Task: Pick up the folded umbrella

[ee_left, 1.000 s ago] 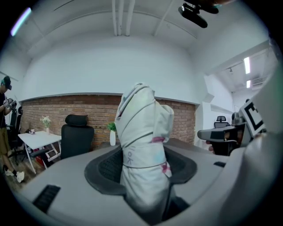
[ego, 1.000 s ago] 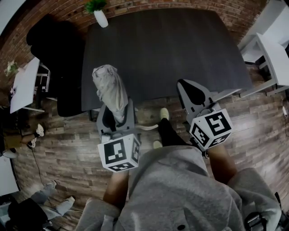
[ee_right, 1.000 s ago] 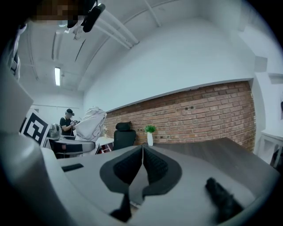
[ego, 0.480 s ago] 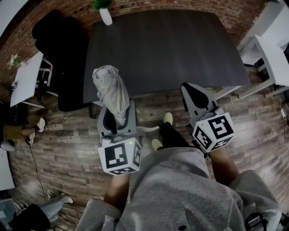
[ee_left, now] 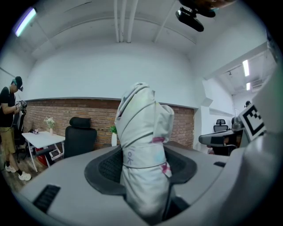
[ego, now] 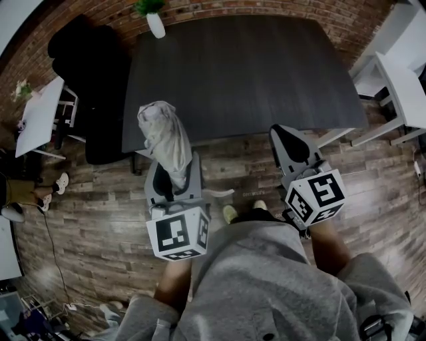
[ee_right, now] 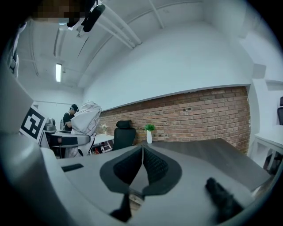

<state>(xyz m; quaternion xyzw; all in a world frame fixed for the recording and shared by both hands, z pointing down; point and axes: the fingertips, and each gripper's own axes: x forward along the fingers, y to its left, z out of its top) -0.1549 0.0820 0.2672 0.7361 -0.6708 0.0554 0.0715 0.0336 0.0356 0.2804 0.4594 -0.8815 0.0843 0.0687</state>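
Note:
The folded umbrella (ego: 165, 140) is a pale grey bundle with a strap round it, standing upright between the jaws of my left gripper (ego: 173, 174). In the left gripper view the umbrella (ee_left: 143, 150) fills the gap and both pads press on its sides. It is lifted off the dark table (ego: 266, 73), just in front of the table's near edge. My right gripper (ego: 287, 141) hovers to the right at the same edge. Its pads meet with nothing between them in the right gripper view (ee_right: 142, 164), where the umbrella (ee_right: 85, 118) shows at the left.
A white vase with a green plant (ego: 155, 20) stands at the table's far left corner. A black office chair (ego: 86, 80) is left of the table, white desks (ego: 40, 113) further left and right (ego: 403, 86). Wooden floor (ego: 100, 213) lies below me. A person (ee_left: 9, 123) stands at the far left.
Both grippers have drifted slightly back from the table toward me, the umbrella carried along in the left one. My feet have stepped back under my body.

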